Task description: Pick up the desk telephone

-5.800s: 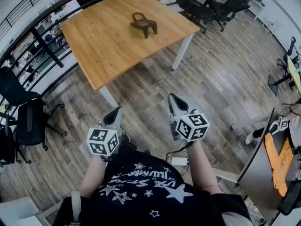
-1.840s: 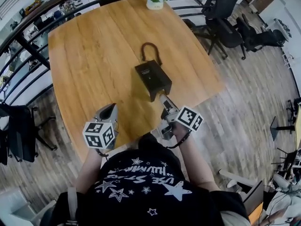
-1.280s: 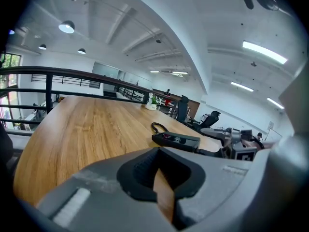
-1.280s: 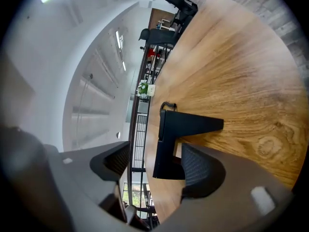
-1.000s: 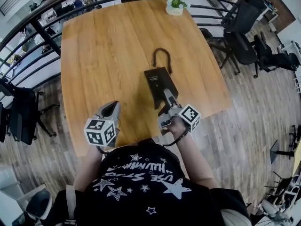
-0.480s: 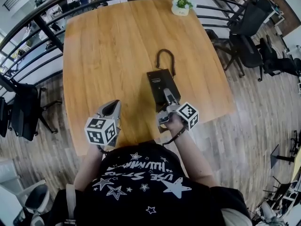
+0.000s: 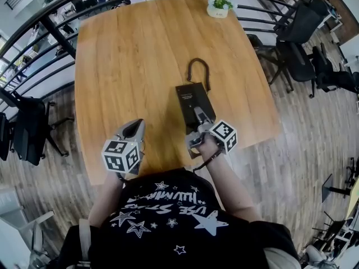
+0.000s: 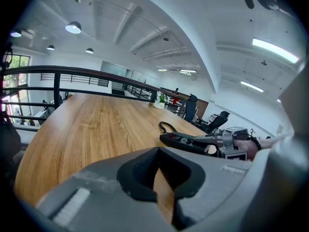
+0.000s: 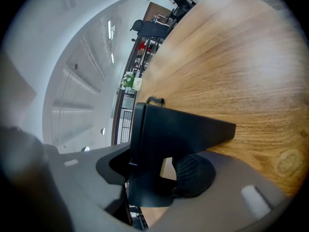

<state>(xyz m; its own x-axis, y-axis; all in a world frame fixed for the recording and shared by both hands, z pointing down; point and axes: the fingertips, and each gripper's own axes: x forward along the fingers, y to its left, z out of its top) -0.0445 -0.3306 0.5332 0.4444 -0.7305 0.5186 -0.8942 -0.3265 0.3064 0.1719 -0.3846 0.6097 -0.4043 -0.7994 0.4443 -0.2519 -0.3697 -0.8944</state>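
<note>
The black desk telephone lies flat on the wooden table, its coiled cord looping off the far end. My right gripper reaches over the table's near edge to the phone's near end. In the right gripper view the phone's wedge-shaped body sits between the jaws of the right gripper. Those jaws are closing, and the textured pad is right under the phone. My left gripper hovers over the near left part of the table, empty, tips together. The left gripper view shows the phone off to the right.
A small potted plant stands at the table's far edge. A black railing runs along the table's far and left sides. Office chairs stand at the right and left on the wood floor.
My right gripper has sunk a little onto the phone's near end and its jaws have narrowed around it. The left gripper has kept still.
</note>
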